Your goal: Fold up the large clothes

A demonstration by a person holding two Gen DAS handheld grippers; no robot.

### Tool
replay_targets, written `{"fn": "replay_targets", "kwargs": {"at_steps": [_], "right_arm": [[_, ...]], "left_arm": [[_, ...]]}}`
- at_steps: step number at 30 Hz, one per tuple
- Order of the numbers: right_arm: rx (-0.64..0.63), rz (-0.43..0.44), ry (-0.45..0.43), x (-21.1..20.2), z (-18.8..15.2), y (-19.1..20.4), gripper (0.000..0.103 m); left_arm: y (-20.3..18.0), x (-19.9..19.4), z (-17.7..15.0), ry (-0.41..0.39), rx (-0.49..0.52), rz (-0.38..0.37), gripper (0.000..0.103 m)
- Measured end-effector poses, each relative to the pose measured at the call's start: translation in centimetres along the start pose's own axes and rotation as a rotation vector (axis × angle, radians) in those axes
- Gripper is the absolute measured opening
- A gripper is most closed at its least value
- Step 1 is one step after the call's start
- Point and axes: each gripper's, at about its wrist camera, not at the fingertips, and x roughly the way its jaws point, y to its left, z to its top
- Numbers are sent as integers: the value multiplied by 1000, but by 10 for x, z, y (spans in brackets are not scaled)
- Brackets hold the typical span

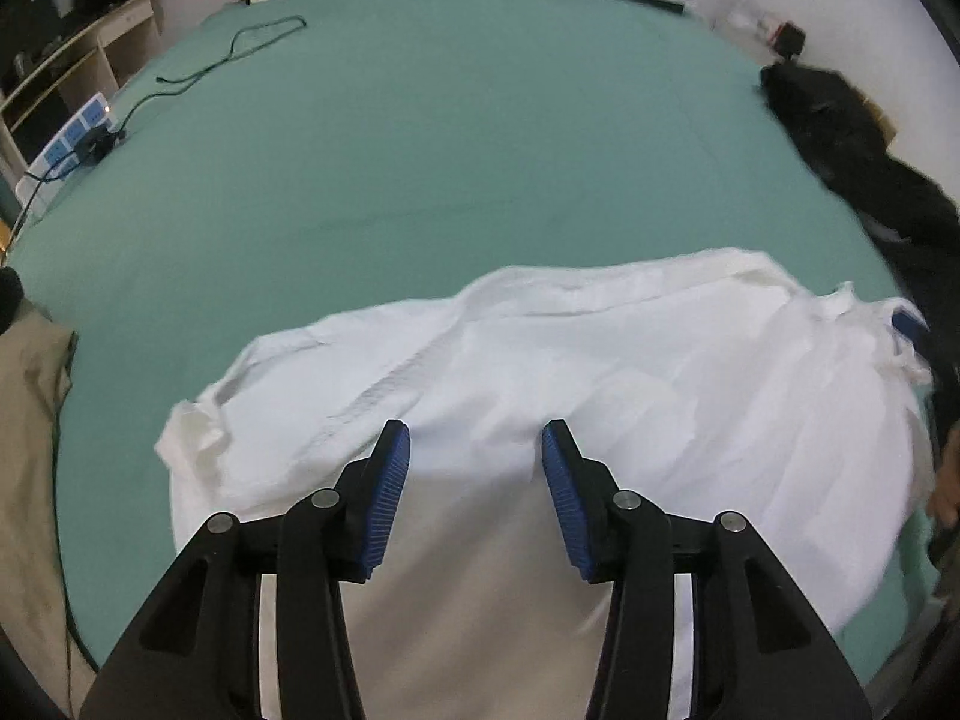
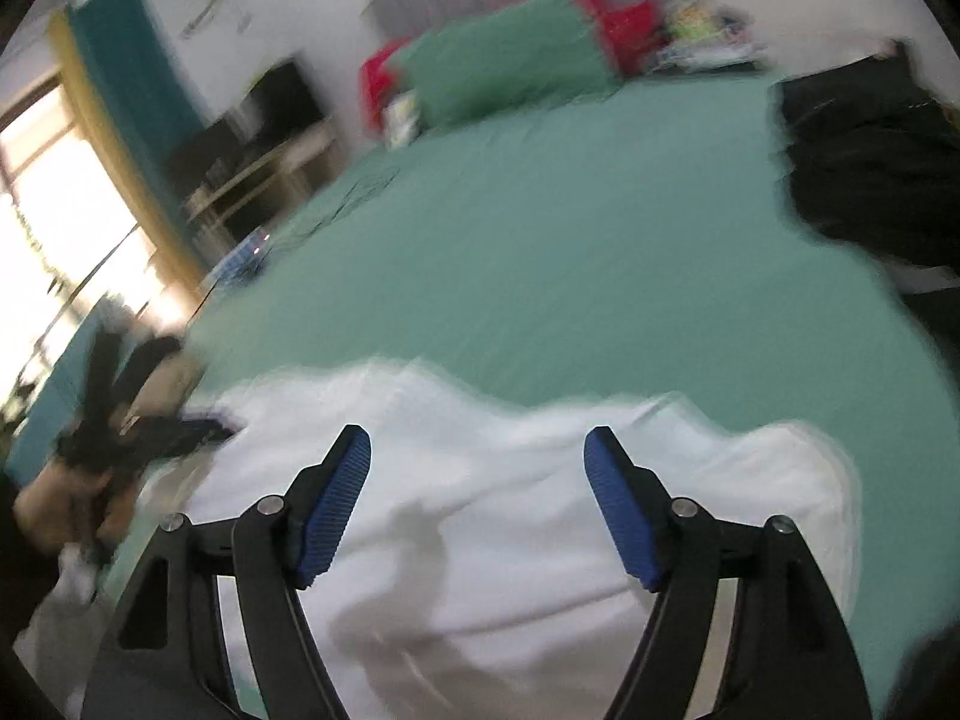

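Left wrist view: left claw [image 1: 475,468] stands open with nothing between its blue ribbed pads [image 1: 390,492], pointing steeply down over the large white cloth garment [image 1: 600,372].
Right claw: right claw [image 2: 477,498] gapes wider, also empty, above the same white garment [image 2: 510,480]; this view is blurred.
Garment place: it lies spread and rumpled on the near part of the green-sheeted bed [image 1: 420,168], one ridge of fabric running up from the left claw.
Step in hand: likely reaching for a fresh hold on the near hem. Take both edges level, pinch only the top layers, and lift together so the fold lands straight.
Only in left view: black cable [image 1: 240,54] and a blue-and-white power strip [image 1: 66,144] at the bed's far left.
Only in right view: bright window [image 2: 66,228], and the person's other hand [image 2: 78,498] with its claw.
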Motion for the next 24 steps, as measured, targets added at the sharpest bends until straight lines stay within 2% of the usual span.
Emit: {"fn": "replay_targets", "kwargs": {"at_steps": [1, 2, 5, 8, 10, 12, 14, 17, 21, 24], "right_arm": [[8, 58, 78, 14, -1, 1, 74], [19, 76, 122, 24, -1, -1, 74], [52, 35, 217, 58, 5, -10, 74], [38, -10, 219, 75, 21, -13, 74], [21, -57, 223, 82, 29, -14, 74], [-30, -125, 226, 90, 36, -14, 74], [-69, -224, 193, 95, 44, -16, 74], [-55, -398, 116, 95, 52, -30, 74], [10, -516, 13, 73, 57, -51, 74], [31, -532, -19, 55, 60, -56, 74]], "left_arm": [[2, 6, 4, 20, -23, 2, 49], [5, 11, 7, 31, -45, 1, 49], [8, 20, 20, 36, -58, 12, 49], [10, 26, 36, 32, -43, 45, 49], [13, 33, 47, 37, -26, 97, 49], [16, 38, 56, 26, -36, 108, 49], [20, 44, 67, 11, -29, 165, 49], [33, 49, 80, -23, -37, 226, 49], [53, 39, 87, -90, -48, 346, 49], [65, 9, 78, -166, -74, 302, 49]]}}
